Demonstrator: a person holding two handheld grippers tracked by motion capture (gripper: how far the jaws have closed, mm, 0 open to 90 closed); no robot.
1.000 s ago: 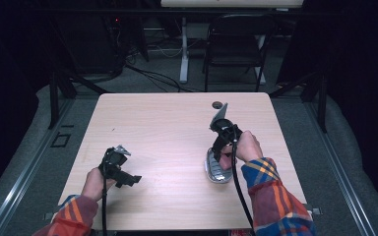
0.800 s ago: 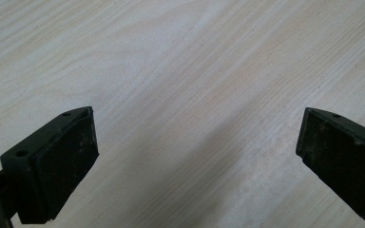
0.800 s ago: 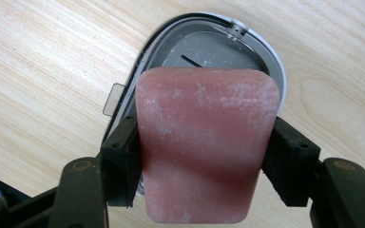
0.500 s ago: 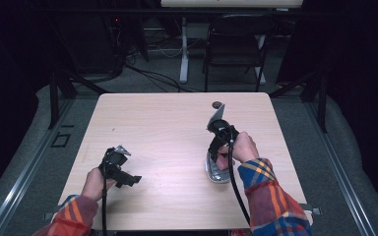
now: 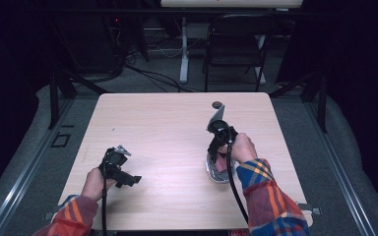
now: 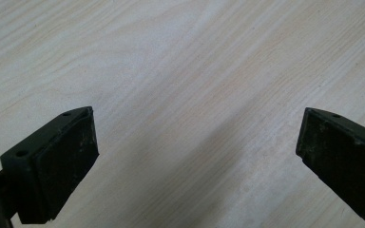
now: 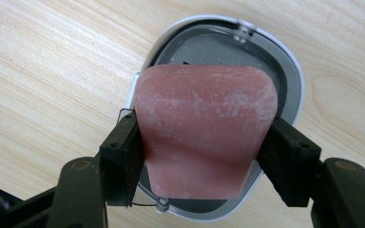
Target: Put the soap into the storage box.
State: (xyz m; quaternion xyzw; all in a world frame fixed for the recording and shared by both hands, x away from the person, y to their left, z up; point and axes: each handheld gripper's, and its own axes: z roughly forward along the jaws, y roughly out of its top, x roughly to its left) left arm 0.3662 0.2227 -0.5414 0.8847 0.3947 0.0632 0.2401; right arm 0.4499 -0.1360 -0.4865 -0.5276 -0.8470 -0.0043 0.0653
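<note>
A pink bar of soap (image 7: 204,133) sits between the jaws of my right gripper (image 7: 203,159), which is shut on its two sides. Right behind the soap lies a grey soap dish with a white rim (image 7: 292,80); whether the bar touches it I cannot tell. In the high view the right gripper (image 5: 220,142) points down at the dish (image 5: 216,173) on the right half of the wooden table (image 5: 167,128). My left gripper (image 5: 123,171) rests low at the front left, and its jaws stand wide open over bare wood (image 6: 195,156).
A small dark round object (image 5: 217,104) lies near the table's far edge, beyond the right gripper. A chair (image 5: 236,44) and cables stand on the floor past the table. Dark rails run along both sides.
The right gripper has shifted only slightly with the soap, staying over the dish. The left gripper has not moved.
</note>
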